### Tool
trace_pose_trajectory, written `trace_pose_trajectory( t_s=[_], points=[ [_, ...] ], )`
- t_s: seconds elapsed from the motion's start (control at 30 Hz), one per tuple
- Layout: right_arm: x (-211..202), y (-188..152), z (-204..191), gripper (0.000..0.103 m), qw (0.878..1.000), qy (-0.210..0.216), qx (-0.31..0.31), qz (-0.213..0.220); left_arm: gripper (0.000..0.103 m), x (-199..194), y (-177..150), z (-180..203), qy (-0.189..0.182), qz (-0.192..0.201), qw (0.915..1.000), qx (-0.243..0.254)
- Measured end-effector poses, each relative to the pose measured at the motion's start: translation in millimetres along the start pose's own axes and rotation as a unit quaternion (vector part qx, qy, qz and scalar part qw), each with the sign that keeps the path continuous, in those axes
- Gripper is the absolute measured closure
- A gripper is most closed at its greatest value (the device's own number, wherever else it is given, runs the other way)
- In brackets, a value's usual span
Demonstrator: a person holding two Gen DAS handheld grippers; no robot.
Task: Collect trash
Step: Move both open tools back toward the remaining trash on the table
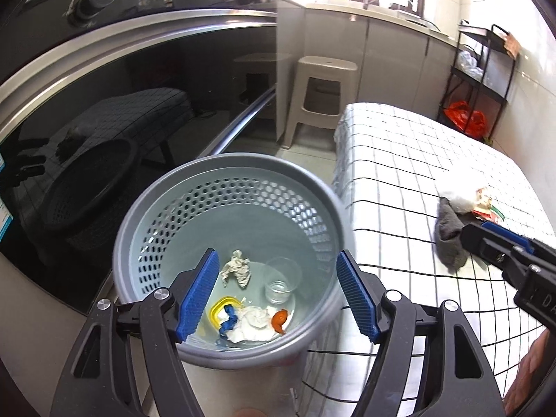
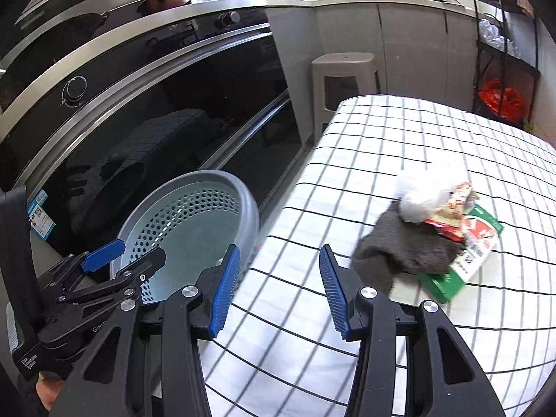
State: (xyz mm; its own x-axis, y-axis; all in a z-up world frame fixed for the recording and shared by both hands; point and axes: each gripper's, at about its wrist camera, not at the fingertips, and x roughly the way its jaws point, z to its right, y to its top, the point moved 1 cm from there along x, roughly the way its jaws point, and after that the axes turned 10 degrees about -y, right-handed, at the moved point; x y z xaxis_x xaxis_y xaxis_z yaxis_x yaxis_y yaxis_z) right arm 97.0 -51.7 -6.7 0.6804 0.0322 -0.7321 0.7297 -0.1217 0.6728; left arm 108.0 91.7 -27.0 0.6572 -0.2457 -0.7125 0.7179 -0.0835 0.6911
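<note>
From the left wrist camera, the left gripper (image 1: 278,292) hangs over 1 round grey perforated plastic bin (image 1: 139,229) with its 2 blue-padded fingers (image 1: 198,295) spread wide and holding nothing. On the bin floor lie 6 pieces of trash: 1 crumpled beige paper scrap (image 1: 238,268), 1 clear plastic cup (image 1: 280,279) lying tilted, 1 yellow plastic ring (image 1: 219,309), 1 blue strip (image 1: 227,323), 1 white crumpled tissue (image 1: 255,321) and 1 small orange scrap (image 1: 279,319). The bin stands between the black glass oven front (image 1: 121,111) and the edge of the table under a white cloth with black grid lines (image 1: 399,160), its rim just beside the cloth's hanging edge. The right gripper (image 1: 486,239) enters at the right, cut off by the frame, near a grey cloth (image 1: 448,232). From the right wrist camera, the right gripper (image 2: 279,288) hovers over the table's left edge, its 2 fingers apart and empty, with open cloth ahead. Well to its right 1 pile remains: the grey cloth (image 2: 410,246), 1 white wad (image 2: 420,198), 1 red-and-cream wrapper (image 2: 451,212) and 1 green-and-white carton (image 2: 469,253), overlapping so their lower parts are hidden. The bin's contents are hidden here behind its wall (image 2: 208,208) and the left gripper (image 2: 125,260). 1 beige plastic stool (image 2: 344,80) stands beyond the table.
</note>
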Motion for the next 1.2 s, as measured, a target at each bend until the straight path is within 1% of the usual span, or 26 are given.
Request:
trace_pose_trajectory(
  t_s=[0.2, 0.23, 0.27, 0.43, 0.5, 0.57, 0.8, 1.0, 1.13, 1.2],
  points=[
    [-16.9, -4.1, 36.7, 0.057, 0.999, -0.032, 0.006, 0.008, 0.034, 3.5, 1.8, 26.9, -0.016, -0.001, 0.9998, 0.014],
    [-19.6, -5.6, 43.4, 0.057, 0.999, -0.040, 0.008, 0.010, 0.032, 4.7, 1.8, 32.9, -0.019, -0.001, 0.9996, 0.018],
    [-21.9, -5.2, 50.5, 0.055, 0.999, -0.046, 0.011, 0.012, 0.031, 5.6, 1.8, 37.6, -0.021, -0.001, 0.9996, 0.021],
    [-33.6, -3.5, 88.2, 0.055, 0.997, -0.070, 0.034, 0.023, 0.031, 13.0, 2.4, 57.3, -0.029, -0.007, 0.9990, 0.032],
    [-38.2, -3.3, 101.4, 0.053, 0.996, -0.080, 0.040, 0.028, 0.031, 15.8, 2.8, 63.6, -0.034, -0.010, 0.9989, 0.032],
    [-43.0, -2.5, 115.7, 0.048, 0.994, -0.089, 0.046, 0.034, 0.026, 17.6, 3.0, 69.6, -0.039, -0.010, 0.9987, 0.032],
    [-45.4, -8.4, 154.3, 0.048, 0.991, -0.094, 0.085, 0.033, 0.023, 25.9, 3.7, 95.5, -0.048, -0.012, 0.9977, 0.046],
    [-39.8, -14.8, 172.6, 0.047, 0.990, -0.097, 0.099, 0.024, 0.022, 38.8, 4.5, 114.2, -0.055, -0.022, 0.9969, 0.053],
    [-35.4, -15.6, 180.2, 0.047, 0.990, -0.096, 0.106, 0.019, 0.020, 46.4, 5.8, 124.5, -0.061, -0.028, 0.9962, 0.055],
    [-34.6, -14.2, 183.2, 0.047, 0.989, -0.101, 0.103, 0.021, 0.020, 50.0, 7.1, 129.3, -0.063, -0.031, 0.9960, 0.055]
  ],
)
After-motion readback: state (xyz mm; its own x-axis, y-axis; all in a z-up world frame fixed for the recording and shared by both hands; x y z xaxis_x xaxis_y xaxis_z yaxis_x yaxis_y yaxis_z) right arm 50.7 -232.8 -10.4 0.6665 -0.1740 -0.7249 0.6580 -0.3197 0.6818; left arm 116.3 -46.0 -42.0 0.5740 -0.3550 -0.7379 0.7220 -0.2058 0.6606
